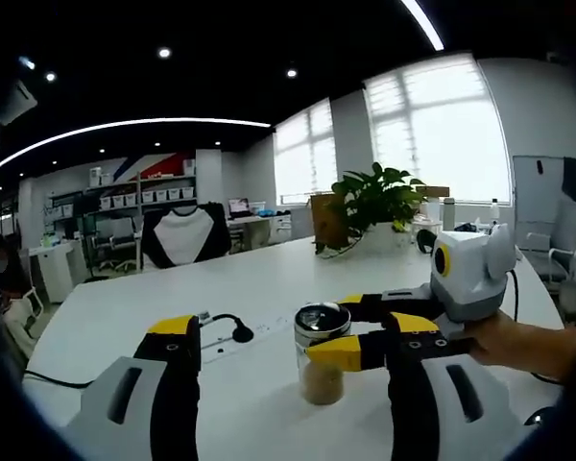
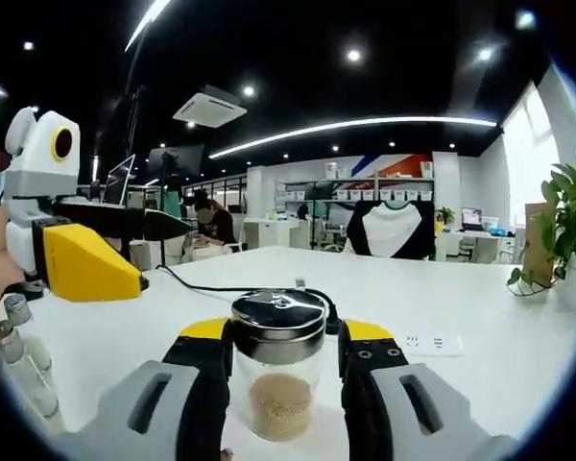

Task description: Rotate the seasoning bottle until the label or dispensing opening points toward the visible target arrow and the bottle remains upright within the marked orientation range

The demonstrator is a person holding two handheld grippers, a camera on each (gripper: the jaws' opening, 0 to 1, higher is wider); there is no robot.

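Bright window glare, ceiling strip lights, sharp centre, fisheye-bent edges

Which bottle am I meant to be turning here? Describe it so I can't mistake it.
On the long white table, look between the yellow-tipped jaws of the right tool. The seasoning bottle stands upright there: clear glass, shiny metal cap, tan granules at the bottom. The small vials at the table's left edge are thinner and lie outside the jaws.

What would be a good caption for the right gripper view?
Right gripper, its fingers closed around an upright seasoning bottle on a white office table, left gripper hovering nearby.
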